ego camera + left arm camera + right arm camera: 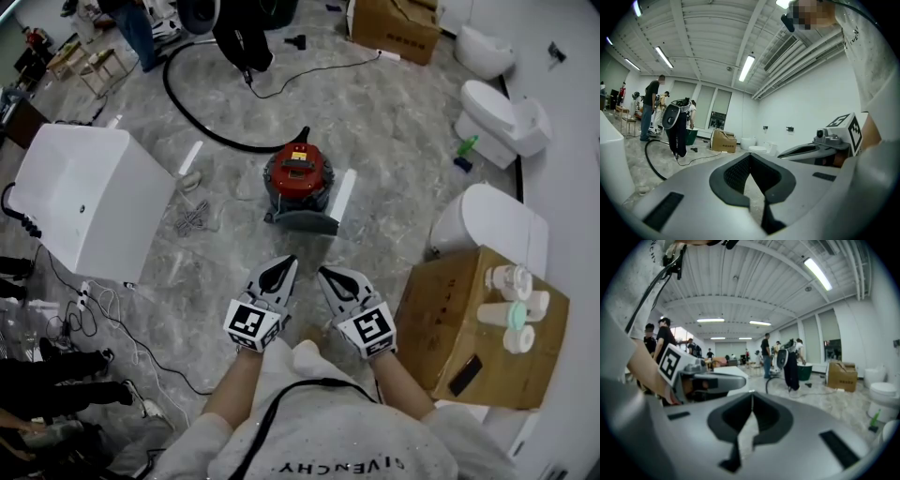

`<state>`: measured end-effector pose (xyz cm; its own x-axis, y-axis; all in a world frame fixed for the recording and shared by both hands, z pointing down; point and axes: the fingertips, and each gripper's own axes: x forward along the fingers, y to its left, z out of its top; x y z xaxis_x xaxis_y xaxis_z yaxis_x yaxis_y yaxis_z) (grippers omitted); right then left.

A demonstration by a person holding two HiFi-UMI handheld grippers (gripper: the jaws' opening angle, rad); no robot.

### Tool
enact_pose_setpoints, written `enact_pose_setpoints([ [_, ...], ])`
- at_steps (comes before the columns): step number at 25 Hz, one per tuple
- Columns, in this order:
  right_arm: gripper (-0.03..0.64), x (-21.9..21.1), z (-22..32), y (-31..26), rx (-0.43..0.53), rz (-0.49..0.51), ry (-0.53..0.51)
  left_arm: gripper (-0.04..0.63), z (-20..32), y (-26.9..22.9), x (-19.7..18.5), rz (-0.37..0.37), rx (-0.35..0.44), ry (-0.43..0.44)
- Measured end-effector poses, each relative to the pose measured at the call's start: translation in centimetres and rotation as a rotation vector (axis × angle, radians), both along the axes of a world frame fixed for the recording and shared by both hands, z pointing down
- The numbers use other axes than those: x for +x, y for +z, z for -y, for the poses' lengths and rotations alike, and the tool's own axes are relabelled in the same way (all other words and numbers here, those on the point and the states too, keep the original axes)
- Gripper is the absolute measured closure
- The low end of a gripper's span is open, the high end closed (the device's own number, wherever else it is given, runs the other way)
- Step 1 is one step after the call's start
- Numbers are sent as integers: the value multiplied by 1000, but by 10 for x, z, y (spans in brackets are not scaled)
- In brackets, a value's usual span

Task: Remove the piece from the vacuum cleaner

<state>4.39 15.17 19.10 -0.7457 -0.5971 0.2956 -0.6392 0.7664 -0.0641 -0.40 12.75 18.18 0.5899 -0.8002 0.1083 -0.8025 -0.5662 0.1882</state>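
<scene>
Grippers: left gripper (284,266) and right gripper (325,276) side by side before the person's chest, pointing slightly downward, jaws of each together, nothing between. Red vacuum cleaner (298,174) on grey marbled floor (403,141) ahead of both jaw tips, well apart; black hose (168,77) trailing beyond it.

- floor (394,103): grey, marbled with pale veins.
- vacuum (298,173): red body, black panel on top, dark grey base.
- hose (187,117): black.
- left gripper (284,264), right gripper (325,275): light grey shells, black pads; cubes white with black square markers.
- box (450,319), at the floor's right edge: brown cardboard, black patch on its side.
- bottles (511,309) on the box: white, one cap pale green.
- toilets (497,117): white.
- tub (89,202), toward the floor's left edge: white.
- shirt (319,441): pale grey, black lettering.
</scene>
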Motion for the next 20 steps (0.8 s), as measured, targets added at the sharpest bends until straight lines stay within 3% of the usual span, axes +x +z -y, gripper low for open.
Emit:
enact_pose_setpoints([
  [8,601,-16,24,19,-34,-6,24,573,21,18,-22,14,-22,10],
  [20,601,-38,88,42,-84,-50,69,572,88,43,-28,32,-55,118],
])
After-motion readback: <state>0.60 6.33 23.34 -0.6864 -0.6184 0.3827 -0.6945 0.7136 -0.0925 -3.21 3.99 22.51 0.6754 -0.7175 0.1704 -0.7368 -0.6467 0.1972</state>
